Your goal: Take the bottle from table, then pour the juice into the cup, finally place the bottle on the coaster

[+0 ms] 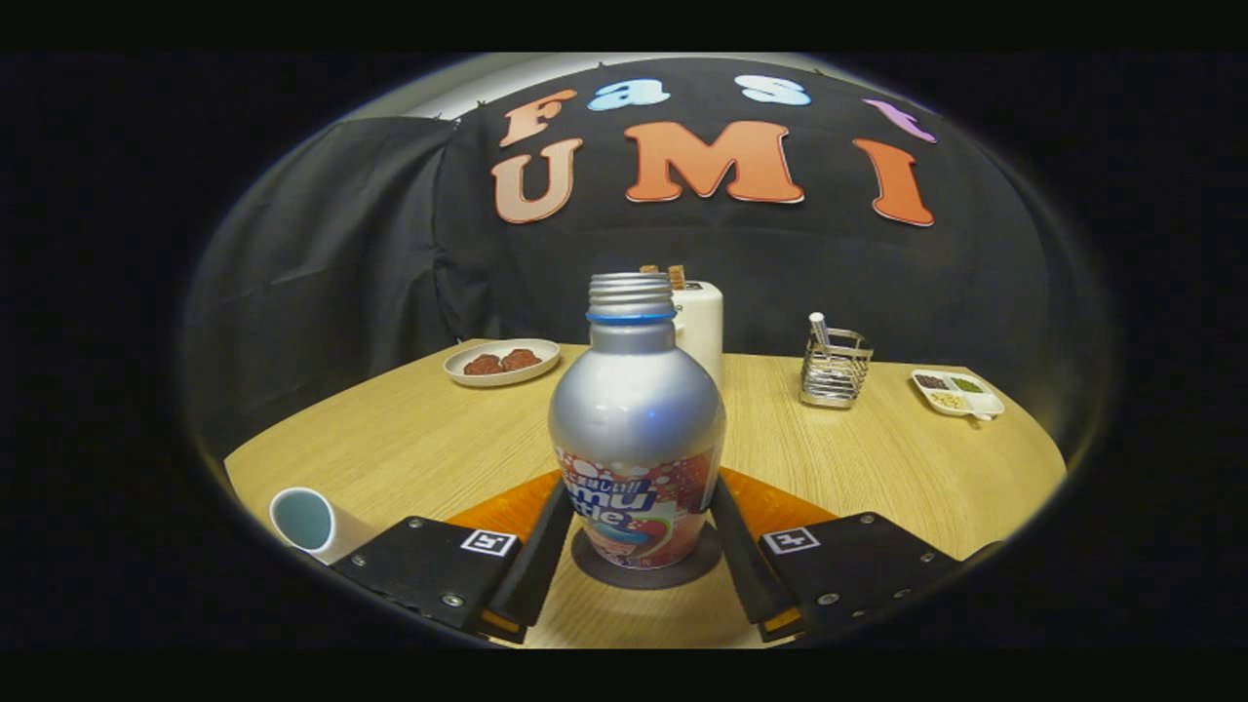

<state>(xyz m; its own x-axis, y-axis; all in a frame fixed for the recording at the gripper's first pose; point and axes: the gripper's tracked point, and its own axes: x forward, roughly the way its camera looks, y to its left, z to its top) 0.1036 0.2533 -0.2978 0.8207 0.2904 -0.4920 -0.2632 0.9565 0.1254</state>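
Your gripper sits low in the centre of the frame with the bottle standing between its two black fingers. The fingers angle in toward the bottle's lower label on both sides and appear to touch it, so you seem to have hold of it, though how firmly they press I cannot tell. The jaws are spread about as wide as the bottle's body. The bottle is upright, silver above and printed below, its cap off so that the bare threaded neck and a blue ring show at the top. Its base rests on the dark round coaster, which lies on the wooden table just ahead of the fingers, with an orange mat showing behind it on either side of the bottle. In the lower left of the frame, just outside the left finger's mount, you have the white cup, seen tilted so its pale blue-green inside faces the camera. Further back, upper left of the bottle, a white plate carries two brown pieces of food. A white toaster stands directly behind the bottle's neck. To the right of it is a wire holder, and at the far right a small divided dish.
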